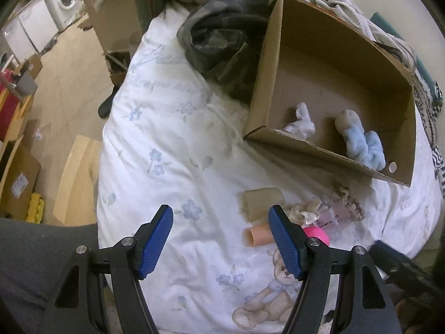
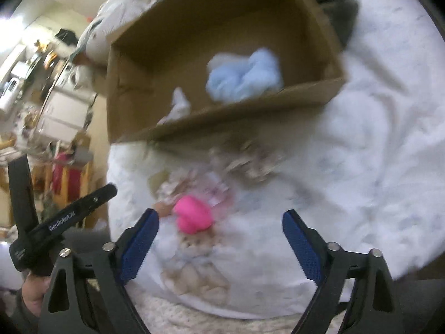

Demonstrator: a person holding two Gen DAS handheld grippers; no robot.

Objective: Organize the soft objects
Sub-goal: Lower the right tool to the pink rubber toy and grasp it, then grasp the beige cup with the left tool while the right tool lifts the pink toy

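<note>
An open cardboard box (image 1: 345,64) lies on the white floral duvet (image 1: 172,144); it also shows in the right wrist view (image 2: 222,128). Inside lie a light blue fluffy item (image 1: 364,146) (image 2: 244,75) and a white sock (image 1: 301,123) (image 2: 179,105). In front of the box lie a tan cardboard tube (image 1: 262,201), a peach tube (image 1: 257,236), a pink ball (image 1: 317,235) (image 2: 193,217), crumpled paper (image 1: 306,213) and a clear packet (image 1: 332,217). My left gripper (image 1: 221,239) is open and empty above the duvet. My right gripper (image 2: 221,245) is open and empty, just short of the pink ball.
A dark garment (image 1: 222,36) lies left of the box. The bed edge drops to a tiled floor (image 1: 69,89) with cardboard boxes (image 1: 16,175) and a washing machine (image 1: 62,0). Patterned bedding (image 1: 425,89) lies right of the box. The right wrist view is motion-blurred.
</note>
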